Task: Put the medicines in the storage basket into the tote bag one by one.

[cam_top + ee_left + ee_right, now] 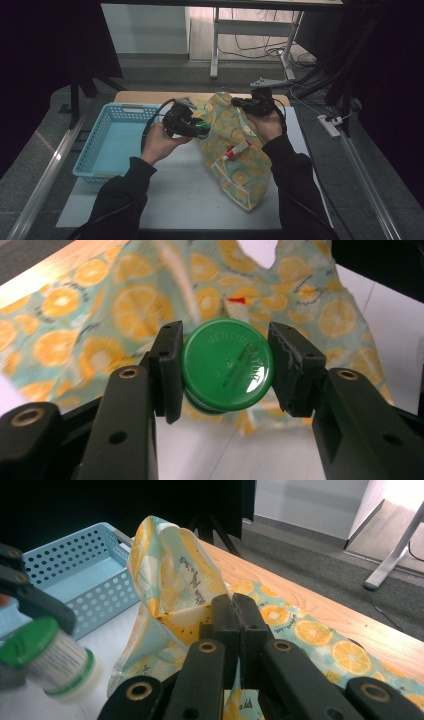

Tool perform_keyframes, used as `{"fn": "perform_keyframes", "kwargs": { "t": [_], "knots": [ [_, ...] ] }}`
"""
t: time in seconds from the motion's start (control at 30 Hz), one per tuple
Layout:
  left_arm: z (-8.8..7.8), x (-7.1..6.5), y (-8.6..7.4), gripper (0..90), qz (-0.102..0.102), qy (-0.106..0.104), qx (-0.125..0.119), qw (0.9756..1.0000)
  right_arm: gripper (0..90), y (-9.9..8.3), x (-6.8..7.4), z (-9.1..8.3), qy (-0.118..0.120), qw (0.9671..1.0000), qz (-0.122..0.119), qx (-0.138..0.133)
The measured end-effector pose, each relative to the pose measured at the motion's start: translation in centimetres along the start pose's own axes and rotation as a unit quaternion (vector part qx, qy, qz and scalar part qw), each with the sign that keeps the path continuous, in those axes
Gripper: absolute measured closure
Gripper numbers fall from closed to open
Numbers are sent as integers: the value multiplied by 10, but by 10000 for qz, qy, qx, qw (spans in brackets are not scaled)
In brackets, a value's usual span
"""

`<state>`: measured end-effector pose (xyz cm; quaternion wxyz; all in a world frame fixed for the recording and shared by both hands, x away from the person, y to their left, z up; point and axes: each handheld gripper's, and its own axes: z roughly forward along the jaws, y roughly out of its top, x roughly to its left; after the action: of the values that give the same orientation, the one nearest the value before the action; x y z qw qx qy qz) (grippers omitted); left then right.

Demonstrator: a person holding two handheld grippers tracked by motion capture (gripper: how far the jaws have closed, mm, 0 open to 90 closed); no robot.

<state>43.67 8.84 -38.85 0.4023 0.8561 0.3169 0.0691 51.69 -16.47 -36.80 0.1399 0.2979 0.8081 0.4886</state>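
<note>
Green-capped jar between left gripper pads

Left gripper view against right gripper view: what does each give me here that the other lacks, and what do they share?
The left gripper view gives the green cap face-on, raised lettering legible, both pads pressed against its rim by the left gripper.

The right gripper view gives the blue basket, the bare wooden tabletop, and the right gripper with jaws shut on a pinched fold of the lemon-print bag, lifting its edge.

Both show that bag and the green-capped jar; the right one shows the jar's white side.
</note>
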Motion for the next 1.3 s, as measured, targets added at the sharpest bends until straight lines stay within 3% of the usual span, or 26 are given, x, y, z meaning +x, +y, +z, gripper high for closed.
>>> {"fn": "perform_keyframes", "kwargs": {
  "t": [0.37,0.53,0.93,1.3],
  "knots": [
    [40,-10,24,524,168,-125,7,9998,897,2,-3,-1,-42,10000,23,-6],
    [53,-13,30,523,272,-60,21,9996,896,2,-3,-1,-39,10000,34,-12],
    [85,0,23,523,166,89,-47,9998,896,4,-2,0,-37,10000,14,-28],
    [109,13,16,522,153,346,-36,9993,896,2,-2,3,-61,10000,18,6]
  ]
}}
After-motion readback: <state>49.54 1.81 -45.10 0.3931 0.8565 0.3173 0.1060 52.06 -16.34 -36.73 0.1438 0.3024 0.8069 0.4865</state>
